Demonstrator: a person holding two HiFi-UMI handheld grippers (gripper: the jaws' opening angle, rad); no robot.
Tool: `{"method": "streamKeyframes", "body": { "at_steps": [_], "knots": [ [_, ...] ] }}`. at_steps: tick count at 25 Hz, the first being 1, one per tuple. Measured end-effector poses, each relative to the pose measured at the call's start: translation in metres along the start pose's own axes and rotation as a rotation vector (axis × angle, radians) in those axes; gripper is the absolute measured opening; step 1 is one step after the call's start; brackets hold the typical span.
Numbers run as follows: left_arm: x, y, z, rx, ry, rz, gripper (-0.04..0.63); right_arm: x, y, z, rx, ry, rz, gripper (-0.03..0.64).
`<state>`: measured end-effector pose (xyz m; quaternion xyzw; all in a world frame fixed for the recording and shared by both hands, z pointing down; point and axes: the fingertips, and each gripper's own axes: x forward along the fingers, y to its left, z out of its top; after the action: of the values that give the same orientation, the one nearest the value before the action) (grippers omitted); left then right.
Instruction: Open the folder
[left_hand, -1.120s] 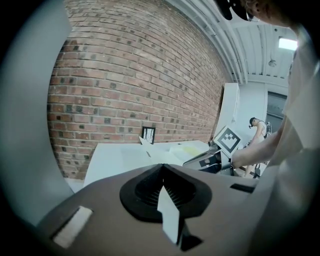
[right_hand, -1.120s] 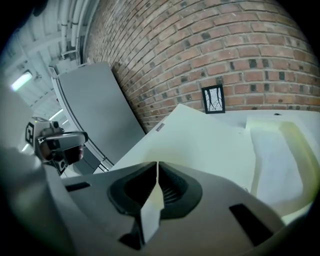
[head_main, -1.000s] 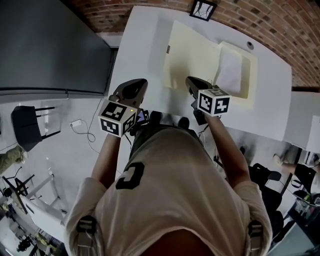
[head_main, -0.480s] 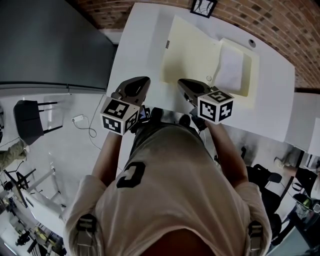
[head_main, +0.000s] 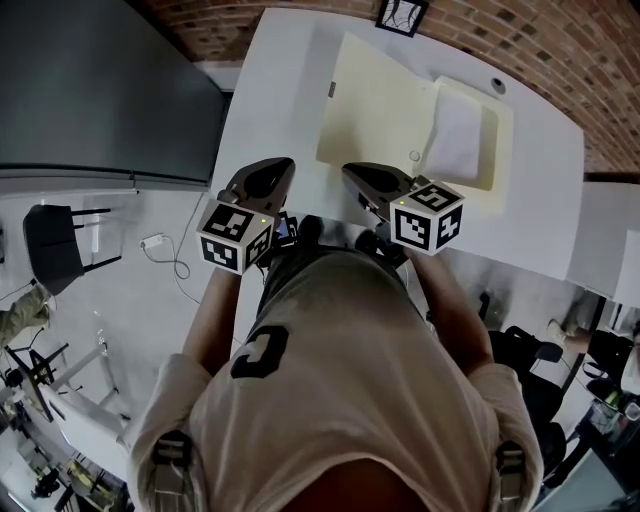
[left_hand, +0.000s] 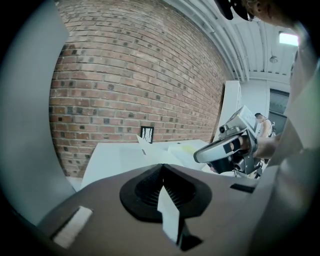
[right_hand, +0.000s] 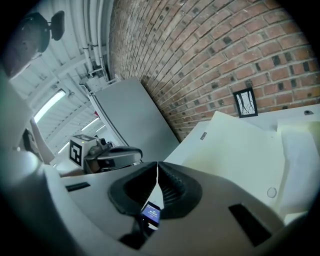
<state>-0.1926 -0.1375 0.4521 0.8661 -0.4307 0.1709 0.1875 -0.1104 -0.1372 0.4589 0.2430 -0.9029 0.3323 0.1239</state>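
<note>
My left hand-held gripper (left_hand: 162, 166): jaws together, nothing between them. Ahead is a white desk (left_hand: 112, 156) against a brick wall (left_hand: 125, 75), with a pale folder (left_hand: 182, 148) on it. My right hand-held gripper (left_hand: 197, 157) is at frame right.

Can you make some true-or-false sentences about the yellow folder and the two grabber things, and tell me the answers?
1. The pale yellow paper folder lies on the white table. True.
2. The right gripper is gripping the folder. False: its jaws are together with nothing between them.
3. A white sheet of paper shows inside the folder. True.
4. The wall behind the table is painted blue. False: it is a red-brown brick wall.
5. The left gripper has its jaws wide apart. False: they are together and hold nothing.
</note>
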Motion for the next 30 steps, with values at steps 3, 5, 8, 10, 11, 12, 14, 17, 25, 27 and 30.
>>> {"method": "streamKeyframes", "body": {
  "at_steps": [3,5,8,10,11,12,14,17,25,27,30],
  "knots": [
    [-0.003,0.001,0.000,0.007,-0.018,-0.004,0.003,0.002,0.004,-0.002,-0.001,0.001,-0.007,0.006],
    [-0.005,0.002,-0.001,0.006,-0.023,-0.006,0.003,0.003,0.007,-0.002,-0.004,-0.001,-0.014,0.006],
    [-0.006,0.006,0.000,0.008,-0.027,-0.016,0.003,0.004,0.009,0.001,-0.008,-0.009,-0.031,0.006],
    [-0.006,0.007,0.000,0.014,-0.027,-0.025,0.003,0.005,0.011,0.002,-0.011,-0.009,-0.040,0.006],
    [-0.006,0.008,0.000,0.018,-0.027,-0.030,0.003,0.006,0.012,0.002,-0.015,-0.007,-0.044,0.006],
    [-0.005,0.008,0.001,0.021,-0.029,-0.034,0.003,0.007,0.013,0.002,-0.018,-0.005,-0.048,0.006],
    [-0.005,0.008,0.004,0.027,-0.034,-0.044,0.003,0.008,0.015,0.002,-0.022,-0.006,-0.054,0.006],
    [-0.002,0.007,0.009,0.034,-0.041,-0.065,0.003,0.008,0.016,0.003,-0.017,-0.016,-0.067,0.006],
    [0.002,0.010,0.025,-0.022,-0.107,-0.076,0.003,0.018,0.023,0.002,-0.018,-0.019,-0.083,0.006],
    [-0.001,0.016,0.025,-0.028,-0.115,-0.066,0.003,0.022,0.026,0.001,-0.023,-0.012,-0.082,0.006],
    [-0.005,0.026,0.024,-0.056,-0.124,-0.054,0.003,0.028,0.029,0.000,-0.025,-0.008,-0.080,0.006]
  ]
}}
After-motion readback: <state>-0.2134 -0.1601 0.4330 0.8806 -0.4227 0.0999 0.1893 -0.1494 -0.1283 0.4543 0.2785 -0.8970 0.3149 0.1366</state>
